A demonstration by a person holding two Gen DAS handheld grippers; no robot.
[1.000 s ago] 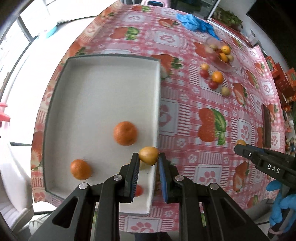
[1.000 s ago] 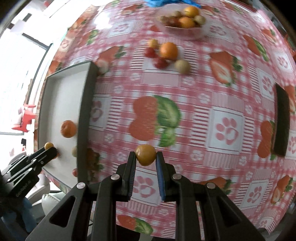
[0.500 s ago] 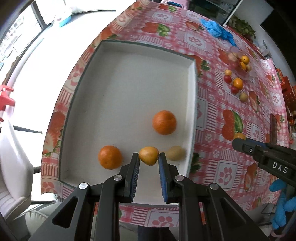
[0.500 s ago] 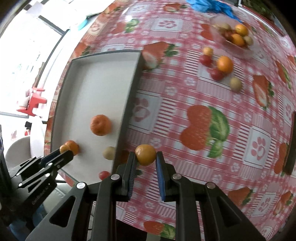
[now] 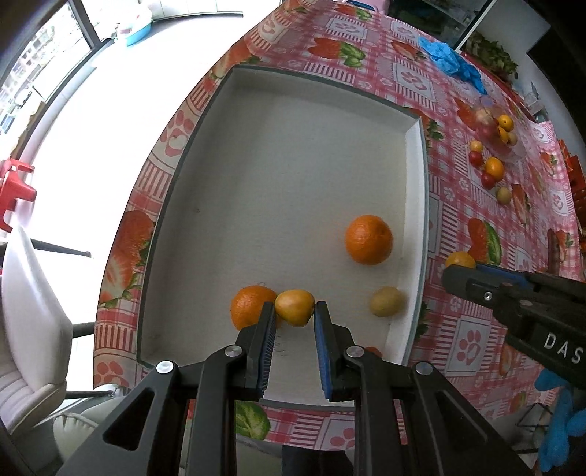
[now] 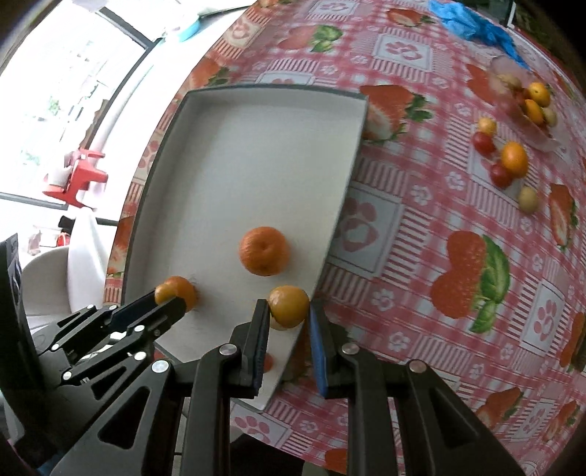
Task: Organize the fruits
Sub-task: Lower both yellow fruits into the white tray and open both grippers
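My left gripper [image 5: 294, 311] is shut on a small yellow-orange fruit [image 5: 294, 307] and holds it over the near end of the white tray [image 5: 414, 121]. An orange [image 5: 251, 307] lies just left of it. Another orange [image 5: 368, 240] and a pale yellow-green fruit [image 5: 385, 301] also lie in the tray. My right gripper [image 6: 287, 311] is shut on a small orange fruit [image 6: 288, 305] above the tray's right rim [image 6: 351, 172]. The left gripper shows at the lower left of the right wrist view [image 6: 166, 302].
Several loose fruits [image 6: 512, 159] lie on the red checked tablecloth [image 6: 421, 256] at the far right, beside a clear bowl of fruit [image 6: 527, 106]. Blue gloves [image 6: 472, 22] lie at the far edge. A small red fruit [image 6: 268, 362] lies in the tray's near corner.
Both grippers have moved left with their fruits. The left one went from the tray's right rim to over its near end; the right one went from over the tablecloth to the tray's right rim.
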